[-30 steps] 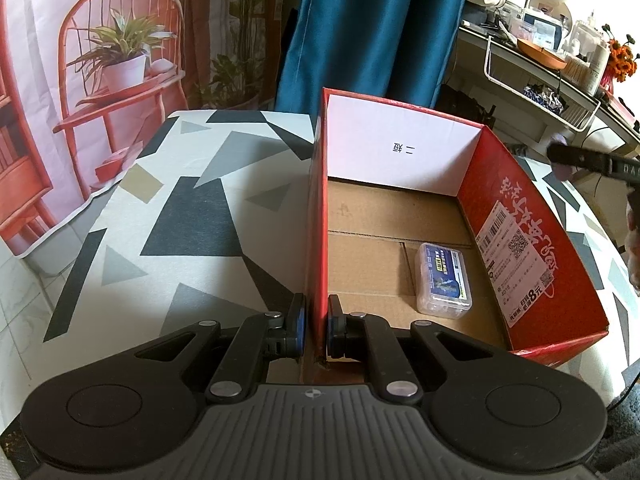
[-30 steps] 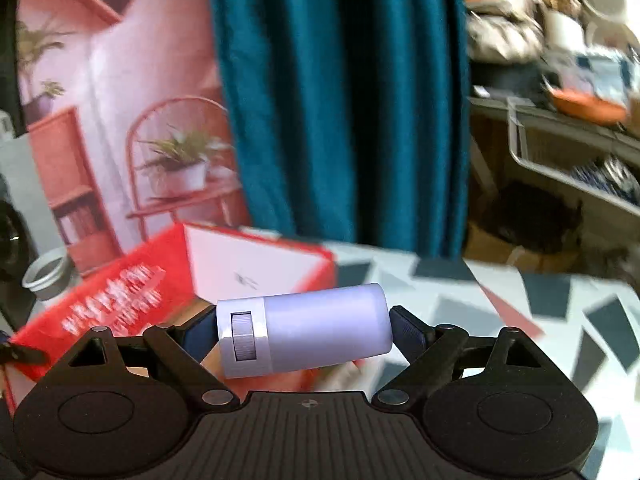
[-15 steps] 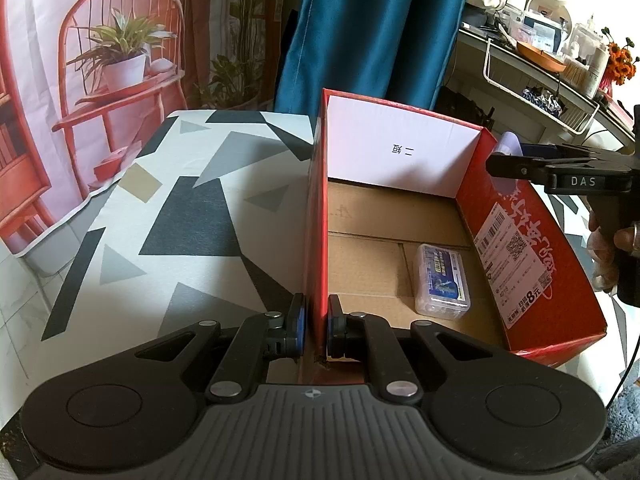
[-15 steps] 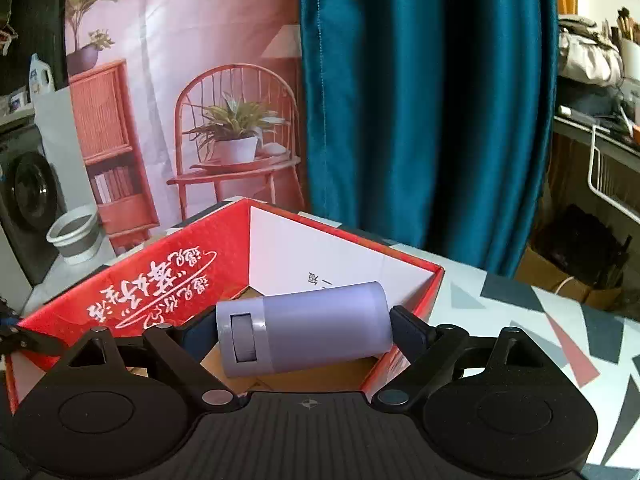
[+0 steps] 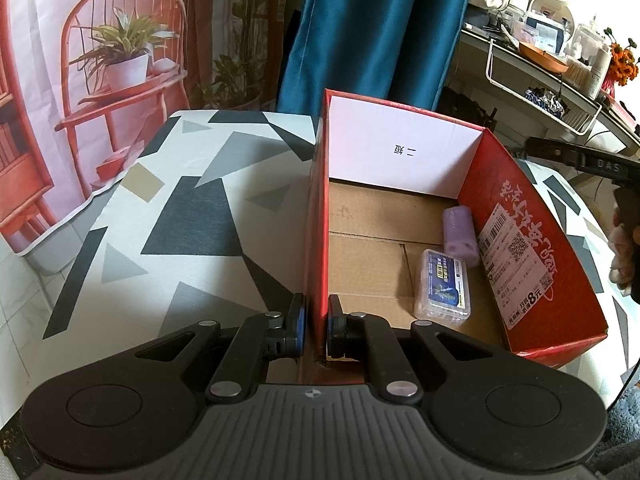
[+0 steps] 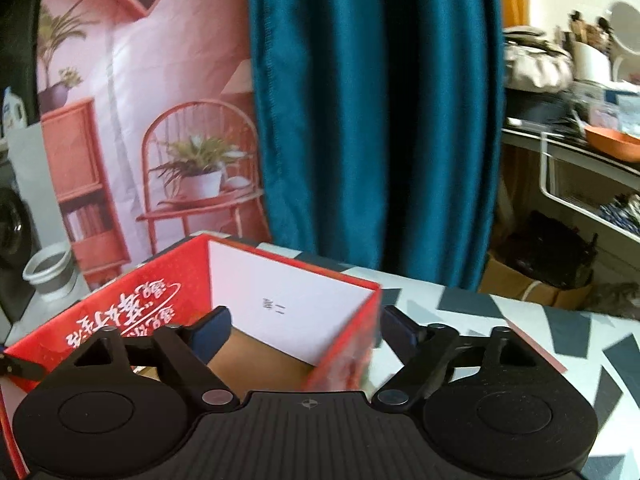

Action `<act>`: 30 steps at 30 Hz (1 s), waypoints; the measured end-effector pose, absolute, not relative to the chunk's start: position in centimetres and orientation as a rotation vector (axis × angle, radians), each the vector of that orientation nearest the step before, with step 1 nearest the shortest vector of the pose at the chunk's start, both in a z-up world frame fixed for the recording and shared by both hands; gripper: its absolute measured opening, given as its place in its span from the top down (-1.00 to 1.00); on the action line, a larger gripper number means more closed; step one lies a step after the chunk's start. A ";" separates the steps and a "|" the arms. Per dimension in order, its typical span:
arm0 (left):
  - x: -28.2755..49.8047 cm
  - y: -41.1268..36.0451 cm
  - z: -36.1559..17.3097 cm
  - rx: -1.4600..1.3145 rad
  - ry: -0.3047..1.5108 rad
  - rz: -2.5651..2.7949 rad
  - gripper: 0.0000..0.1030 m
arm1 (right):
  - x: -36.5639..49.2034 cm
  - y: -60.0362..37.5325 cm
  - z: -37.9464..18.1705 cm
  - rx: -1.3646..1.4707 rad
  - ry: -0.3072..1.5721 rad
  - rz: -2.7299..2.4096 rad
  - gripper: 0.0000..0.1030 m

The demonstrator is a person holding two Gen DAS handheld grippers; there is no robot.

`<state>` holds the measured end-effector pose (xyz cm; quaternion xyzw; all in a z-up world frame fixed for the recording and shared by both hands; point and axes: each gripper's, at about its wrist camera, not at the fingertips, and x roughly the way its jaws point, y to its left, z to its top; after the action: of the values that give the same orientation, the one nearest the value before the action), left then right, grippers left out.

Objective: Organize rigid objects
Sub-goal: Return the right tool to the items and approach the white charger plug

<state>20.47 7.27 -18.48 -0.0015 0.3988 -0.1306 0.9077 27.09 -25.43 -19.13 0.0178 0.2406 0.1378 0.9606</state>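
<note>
Black left gripper (image 5: 316,330) points steeply down, pinching the red box (image 5: 318,216) wall. Right gripper (image 6: 306,330) tilts gently down, its jaws spread, just closing, with nothing held.

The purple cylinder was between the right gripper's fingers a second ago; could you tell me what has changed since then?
The right gripper let it go: the purple cylinder now lies in the red box, beside the clear plastic case. Its jaws have just been closing, nothing between them. The left gripper stays clamped on the box wall; case and box have not moved.
</note>
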 end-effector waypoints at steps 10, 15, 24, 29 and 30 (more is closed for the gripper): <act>20.5 7.3 -18.5 -0.004 0.822 -0.269 0.78 | 23.7 -31.8 -20.9 0.155 0.480 0.086 -0.30; 20.5 7.4 -18.5 -0.006 0.824 -0.271 0.78 | 22.2 -33.4 -23.6 0.139 0.533 0.019 -0.30; 20.5 7.5 -18.5 -0.005 0.826 -0.272 0.78 | 20.3 -33.6 -28.5 0.055 0.659 -0.016 -0.30; 20.4 7.5 -18.5 0.000 0.825 -0.268 0.78 | 21.6 -32.4 -30.3 -0.108 0.759 0.035 -0.25; 20.4 7.5 -18.5 -0.001 0.825 -0.267 0.78 | 21.8 -32.4 -30.5 -0.112 0.766 0.041 -0.24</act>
<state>20.39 7.48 -18.50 -0.0005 0.3996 -0.1292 0.9075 21.84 -32.38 -30.47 -0.0546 0.3737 0.0201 0.9257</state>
